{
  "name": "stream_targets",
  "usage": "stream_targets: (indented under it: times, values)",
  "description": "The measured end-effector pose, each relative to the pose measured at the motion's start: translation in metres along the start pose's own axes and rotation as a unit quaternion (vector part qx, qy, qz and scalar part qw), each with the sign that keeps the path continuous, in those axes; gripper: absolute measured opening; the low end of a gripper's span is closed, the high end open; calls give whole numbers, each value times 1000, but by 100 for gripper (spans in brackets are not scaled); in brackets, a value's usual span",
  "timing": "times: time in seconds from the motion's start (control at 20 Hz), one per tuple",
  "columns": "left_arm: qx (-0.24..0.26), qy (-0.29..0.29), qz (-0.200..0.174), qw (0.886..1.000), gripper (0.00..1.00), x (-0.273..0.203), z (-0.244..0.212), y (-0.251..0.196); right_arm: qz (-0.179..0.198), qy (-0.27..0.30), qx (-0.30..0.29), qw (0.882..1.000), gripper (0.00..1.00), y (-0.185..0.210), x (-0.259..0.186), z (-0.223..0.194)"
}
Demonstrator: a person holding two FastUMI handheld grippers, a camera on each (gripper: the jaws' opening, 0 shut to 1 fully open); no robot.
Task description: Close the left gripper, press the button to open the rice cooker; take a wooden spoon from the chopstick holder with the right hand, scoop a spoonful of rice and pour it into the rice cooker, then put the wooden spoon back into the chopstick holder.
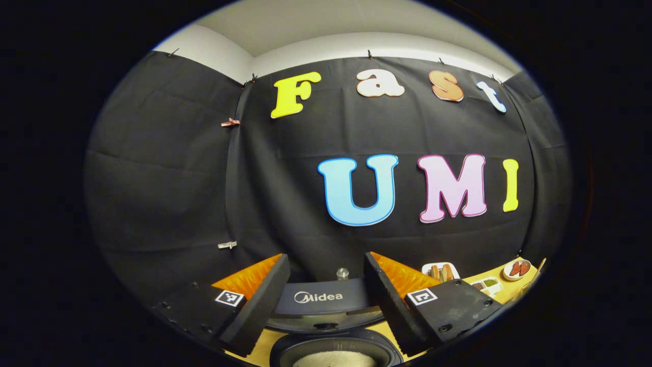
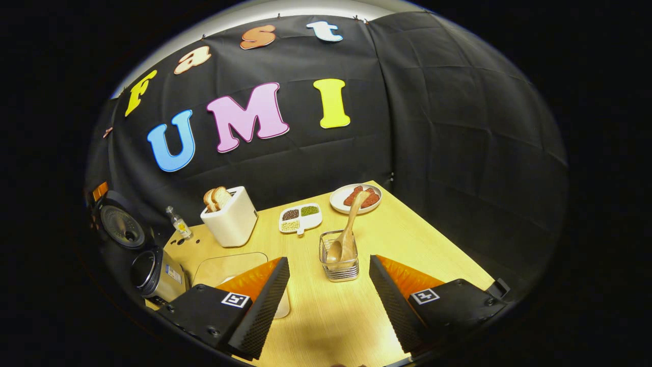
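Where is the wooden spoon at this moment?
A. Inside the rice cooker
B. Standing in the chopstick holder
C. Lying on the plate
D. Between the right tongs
B: in the right gripper view the wooden spoon stands in the chopstick holder on the table, ahead of the open right tongs, which hold nothing.

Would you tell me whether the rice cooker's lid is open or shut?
Open: in the right gripper view, the lid stands raised above the rice cooker, its round inner face showing.

Toaster (image 2: 232,220): cream. Table (image 2: 407,239): pale wood grain. Wooden spoon (image 2: 345,229): light tan. Rice cooker (image 1: 326,311): dark grey lid
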State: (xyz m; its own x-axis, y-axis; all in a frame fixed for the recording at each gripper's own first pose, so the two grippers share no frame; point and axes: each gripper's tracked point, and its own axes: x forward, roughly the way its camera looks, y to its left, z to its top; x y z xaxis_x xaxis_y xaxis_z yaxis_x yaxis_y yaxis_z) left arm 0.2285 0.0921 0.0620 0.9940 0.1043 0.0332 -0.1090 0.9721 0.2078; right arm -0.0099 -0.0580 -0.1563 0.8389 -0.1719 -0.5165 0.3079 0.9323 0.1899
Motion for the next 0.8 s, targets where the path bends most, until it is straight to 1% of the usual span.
stream_targets:
  times: [0.2, 0.45, 0.65, 0.8]
  values:
    - [-13, 49, 5, 999, 100, -32, -16, -3, 15, 7, 3, 1000, 99, 12, 9, -6]
    - [-30, 116, 7, 993, 100, -68, -41, -9, 31, 22, -4, 999, 98, 23, 15, -18]
    - [-33, 148, 9, 988, 100, -93, -65, -14, 42, 37, -8, 998, 99, 29, 17, -28]
    - [-38, 173, 10, 984, 100, -113, -89, -16, 48, 39, -15, 998, 98, 30, 18, -28]
